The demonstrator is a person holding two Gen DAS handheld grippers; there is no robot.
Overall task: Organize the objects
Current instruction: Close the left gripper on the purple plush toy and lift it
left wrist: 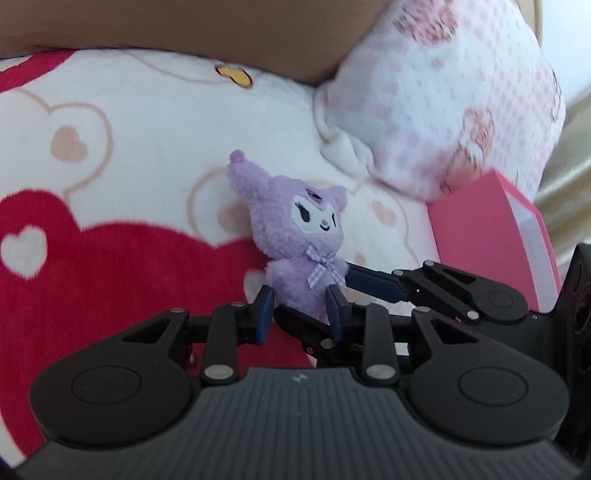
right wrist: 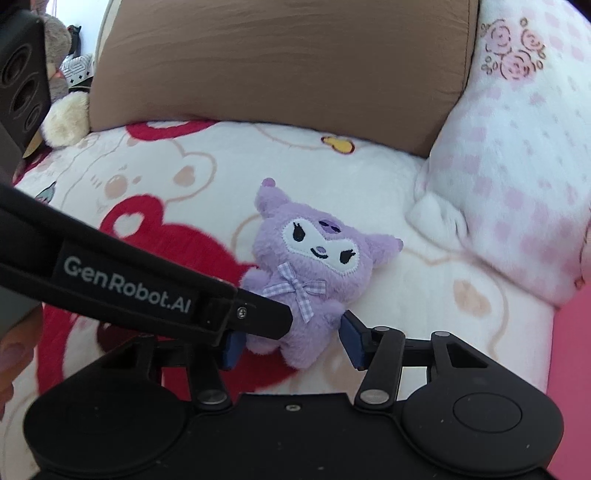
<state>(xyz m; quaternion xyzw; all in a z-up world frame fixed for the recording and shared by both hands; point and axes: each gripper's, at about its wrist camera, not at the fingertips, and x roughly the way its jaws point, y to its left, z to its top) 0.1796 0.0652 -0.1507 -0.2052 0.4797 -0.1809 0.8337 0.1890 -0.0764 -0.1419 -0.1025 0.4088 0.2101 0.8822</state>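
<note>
left gripper (left wrist: 301, 312): clamped on small fluffy purple plush doll (left wrist: 295, 236), low on its body
right gripper (right wrist: 293, 341): pads straddle doll's legs, contact unclear

A fleece blanket (right wrist: 388, 314) covers the bed, cream with red bear shapes, pale hearts and outlined bears. Behind it a brown cushion (right wrist: 280, 66) stands upright across the back. Beside that, to the right, a white pillow (right wrist: 517, 177) printed with pink squares and roses leans on the blanket. At the far left, a few soft toys (right wrist: 64, 122) are heaped by the cushion's edge. Soft daylight falls evenly, with a pale wall (right wrist: 88, 22) behind.
</note>
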